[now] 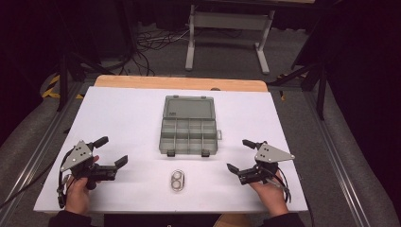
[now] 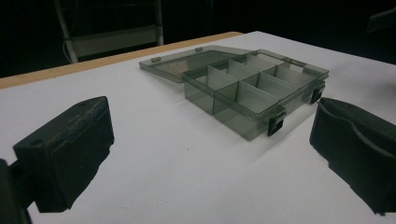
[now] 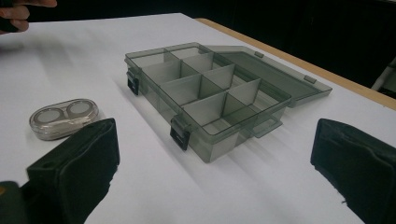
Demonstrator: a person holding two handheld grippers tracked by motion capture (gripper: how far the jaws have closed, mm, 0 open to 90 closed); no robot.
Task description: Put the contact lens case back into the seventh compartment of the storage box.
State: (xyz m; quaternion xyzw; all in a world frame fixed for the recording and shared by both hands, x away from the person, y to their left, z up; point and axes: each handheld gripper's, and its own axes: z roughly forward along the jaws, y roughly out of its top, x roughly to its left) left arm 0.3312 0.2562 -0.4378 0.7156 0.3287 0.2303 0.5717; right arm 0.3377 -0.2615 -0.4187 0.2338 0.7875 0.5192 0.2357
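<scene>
A smoky grey compartment box (image 1: 189, 135) lies open at the middle of the white table, its lid (image 1: 188, 107) folded back flat; its several compartments look empty (image 2: 252, 88) (image 3: 205, 95). In front of it sits a small clear oval case (image 1: 178, 180) with two round wells (image 3: 63, 115). My left gripper (image 1: 112, 151) rests open at the near left, nothing between its jaws. My right gripper (image 1: 240, 155) rests open at the near right, also with nothing in it. Both point inward toward the box.
The white table top (image 1: 127, 113) ends in a wooden strip (image 1: 179, 83) at the far side. Beyond it stands a metal frame (image 1: 227, 28) with cables on the floor. Bare surface surrounds the box and the case.
</scene>
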